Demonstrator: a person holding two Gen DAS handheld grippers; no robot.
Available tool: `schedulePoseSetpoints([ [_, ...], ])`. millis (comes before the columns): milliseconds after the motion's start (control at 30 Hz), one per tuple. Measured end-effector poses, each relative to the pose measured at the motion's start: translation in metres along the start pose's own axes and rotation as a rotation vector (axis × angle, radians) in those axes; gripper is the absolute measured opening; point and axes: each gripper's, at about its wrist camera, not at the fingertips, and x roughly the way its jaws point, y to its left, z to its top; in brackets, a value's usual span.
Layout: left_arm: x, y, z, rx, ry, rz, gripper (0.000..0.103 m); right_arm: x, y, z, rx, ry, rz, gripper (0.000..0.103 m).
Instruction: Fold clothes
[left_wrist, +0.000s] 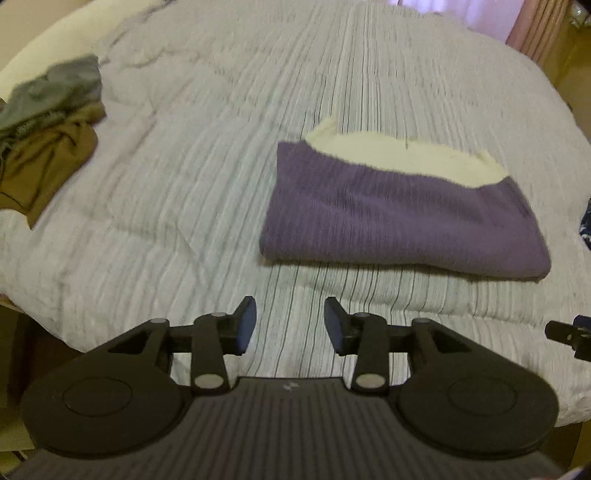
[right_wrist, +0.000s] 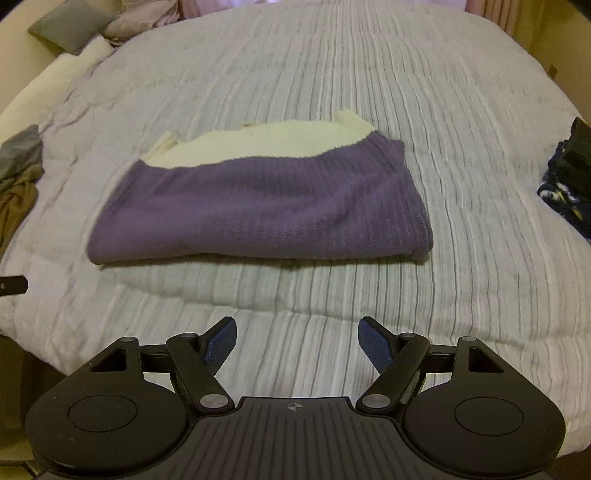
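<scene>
A folded purple knit garment (left_wrist: 399, 221) (right_wrist: 266, 210) lies flat on the striped bedcover (left_wrist: 184, 166) (right_wrist: 443, 110), with a cream layer (left_wrist: 406, 155) (right_wrist: 258, 144) showing along its far edge. My left gripper (left_wrist: 290, 325) hovers above the bed's near edge, in front of the garment and to its left, open with nothing between its fingers. My right gripper (right_wrist: 297, 343) hangs in front of the garment's near edge, open wide and empty. Neither gripper touches the garment.
A loose heap of grey and brown clothes (left_wrist: 48, 140) (right_wrist: 18, 184) lies at the bed's left side. Dark blue patterned clothes (right_wrist: 569, 192) sit at the right edge. Pillows (right_wrist: 66, 29) rest at the far left corner. A pink curtain (left_wrist: 539, 33) hangs behind the bed.
</scene>
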Motion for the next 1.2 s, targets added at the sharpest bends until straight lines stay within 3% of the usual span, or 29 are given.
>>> schedulePoseSetpoints([
  [267,-0.043,-0.003,0.002,-0.009,-0.037,0.005,0.037,-0.034,0.01,0.005,-0.018,-0.023,0.005,0.076],
  [533,-0.061,-0.027,0.0,-0.015,-0.067,0.025,0.038,-0.048,0.008,0.005,-0.068,-0.03,0.023,0.076],
  [933,-0.079,-0.094,-0.017,-0.032,-0.099,0.044,0.039,-0.069,-0.045,0.003,-0.094,-0.061,0.032,0.076],
  [1200,-0.086,-0.117,-0.03,-0.062,-0.104,0.072,0.04,-0.073,-0.077,0.0,-0.107,-0.061,0.054,0.076],
])
